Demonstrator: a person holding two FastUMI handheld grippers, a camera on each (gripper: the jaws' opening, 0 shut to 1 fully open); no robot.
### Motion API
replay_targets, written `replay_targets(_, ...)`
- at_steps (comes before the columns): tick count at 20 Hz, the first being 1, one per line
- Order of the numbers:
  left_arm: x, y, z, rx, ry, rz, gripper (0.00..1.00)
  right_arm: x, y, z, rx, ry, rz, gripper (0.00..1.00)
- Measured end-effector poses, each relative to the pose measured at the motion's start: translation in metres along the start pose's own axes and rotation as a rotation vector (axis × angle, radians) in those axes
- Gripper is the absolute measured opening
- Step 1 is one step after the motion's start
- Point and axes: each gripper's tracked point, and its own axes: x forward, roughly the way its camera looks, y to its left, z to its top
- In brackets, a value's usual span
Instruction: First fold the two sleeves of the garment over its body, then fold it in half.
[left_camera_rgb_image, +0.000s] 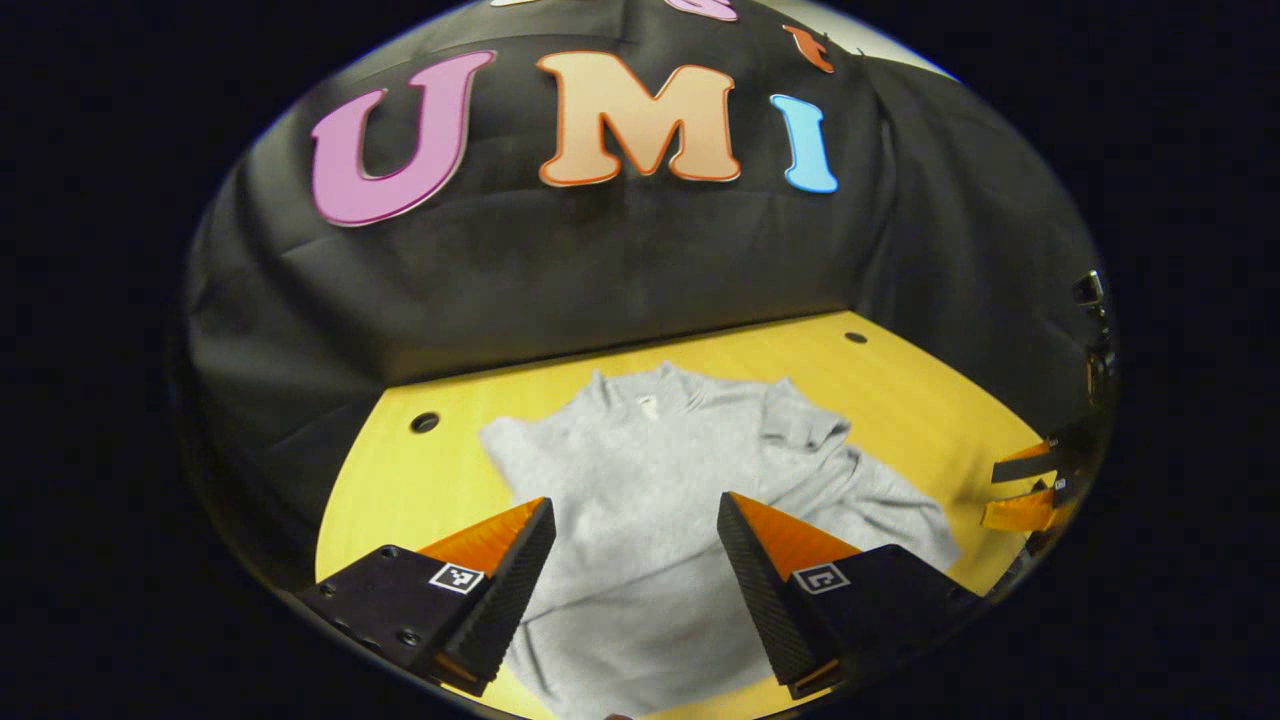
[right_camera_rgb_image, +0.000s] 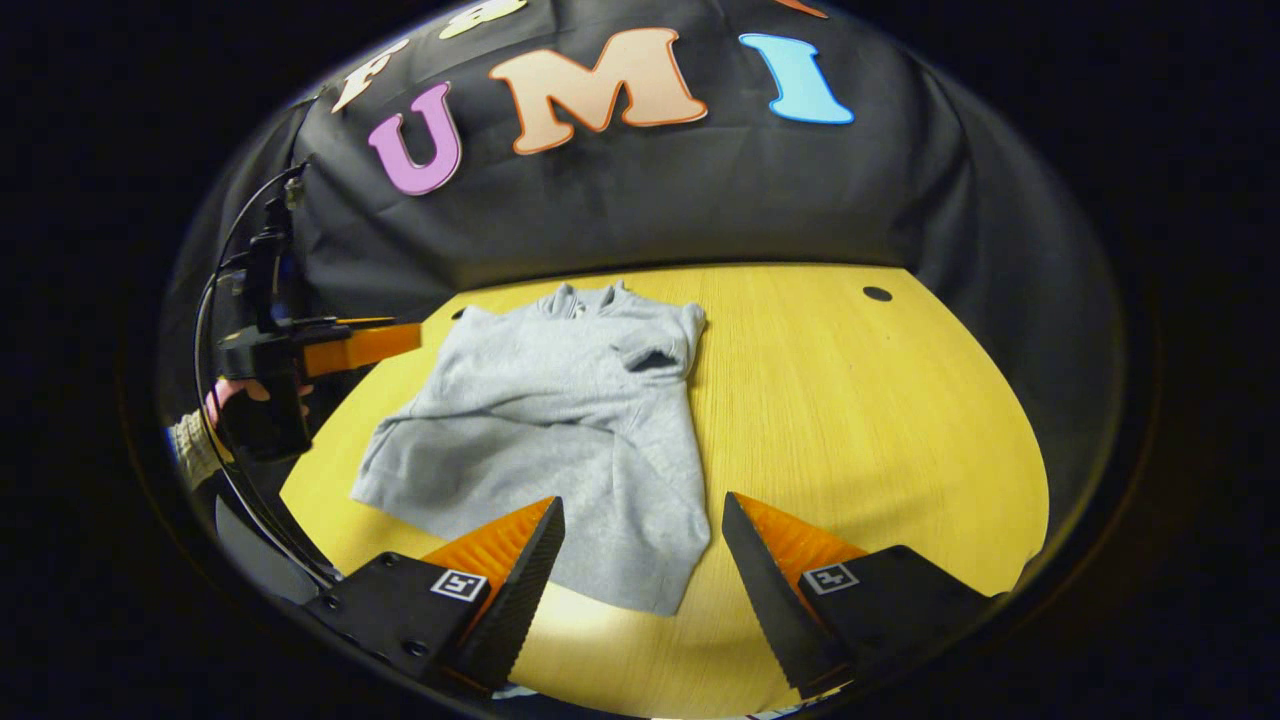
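Note:
A grey long-sleeved garment (left_camera_rgb_image: 650, 500) lies flat on the yellow table (left_camera_rgb_image: 420, 490), its collar (left_camera_rgb_image: 650, 390) toward the booth wall. In the right gripper view the garment (right_camera_rgb_image: 560, 420) shows one sleeve folded in over the shoulder, its cuff opening (right_camera_rgb_image: 652, 358) dark. Creased cloth runs across the body toward the lower left. My left gripper (left_camera_rgb_image: 635, 502) hovers open above the garment's middle, holding nothing. My right gripper (right_camera_rgb_image: 642, 500) is open above the garment's near hem corner (right_camera_rgb_image: 660, 590), also holding nothing. Each gripper shows in the other's view: the right gripper (left_camera_rgb_image: 1000, 492) and the left gripper (right_camera_rgb_image: 400, 333).
A hand (right_camera_rgb_image: 235, 395) holds the left gripper at the table's left side, with a cable (right_camera_rgb_image: 215, 290) looping above it. Round holes (left_camera_rgb_image: 425, 422) (right_camera_rgb_image: 877, 293) sit in the tabletop near the back corners. Bare wood (right_camera_rgb_image: 860, 420) spreads to the garment's right.

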Motion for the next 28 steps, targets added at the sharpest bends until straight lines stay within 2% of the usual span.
replay_targets(1,-0.013,0.005,-0.015,-0.021,0.018,0.012,0.95,0.003,0.001,-0.010,-0.006,0.024,-0.001,0.95)
replay_targets(2,-0.024,0.009,-0.036,-0.042,0.045,0.025,0.95,0.005,0.003,-0.019,-0.004,0.041,0.003,0.98)
replay_targets(3,-0.033,0.011,-0.056,-0.062,0.076,0.040,0.95,0.008,0.006,-0.025,0.001,0.054,0.006,0.95)
replay_targets(5,-0.054,0.017,-0.098,-0.095,0.140,0.060,0.95,0.014,0.006,-0.037,-0.005,0.075,0.000,0.95)
replay_targets(10,-0.077,0.016,-0.167,-0.167,0.261,0.065,0.96,0.032,0.004,-0.058,-0.008,0.118,-0.020,0.95)
replay_targets(13,-0.077,0.018,-0.180,-0.171,0.282,0.073,0.96,0.038,0.004,-0.065,-0.045,0.142,-0.035,0.99)
replay_targets(15,-0.071,0.021,-0.186,-0.168,0.293,0.076,0.96,0.041,0.006,-0.071,-0.068,0.155,-0.048,0.99)
replay_targets(16,-0.072,0.021,-0.189,-0.167,0.302,0.080,0.96,0.040,0.007,-0.068,-0.076,0.146,-0.048,0.95)
replay_targets(18,-0.072,0.024,-0.193,-0.159,0.311,0.090,0.95,0.043,0.006,-0.069,-0.088,0.148,-0.061,0.99)
replay_targets(20,-0.071,0.024,-0.195,-0.162,0.313,0.085,0.96,0.043,0.006,-0.070,-0.111,0.148,-0.074,0.95)
replay_targets(21,-0.071,0.024,-0.195,-0.166,0.310,0.084,0.97,0.043,0.007,-0.070,-0.118,0.144,-0.073,0.98)
replay_targets(24,-0.068,0.023,-0.195,-0.166,0.312,0.079,0.94,0.043,0.010,-0.070,-0.106,0.158,-0.074,0.91)
replay_targets(25,-0.068,0.021,-0.194,-0.165,0.304,0.074,0.91,0.043,0.012,-0.071,-0.105,0.165,-0.074,0.84)
replay_targets(26,-0.067,0.019,-0.194,-0.161,0.301,0.066,0.80,0.045,0.013,-0.071,-0.100,0.169,-0.074,0.79)
replay_targets(27,-0.068,0.016,-0.192,-0.163,0.296,0.056,0.76,0.046,0.012,-0.071,-0.098,0.175,-0.080,0.62)
replay_targets(28,-0.066,0.015,-0.191,-0.174,0.292,0.050,0.62,0.047,0.015,-0.071,-0.101,0.179,-0.067,0.57)
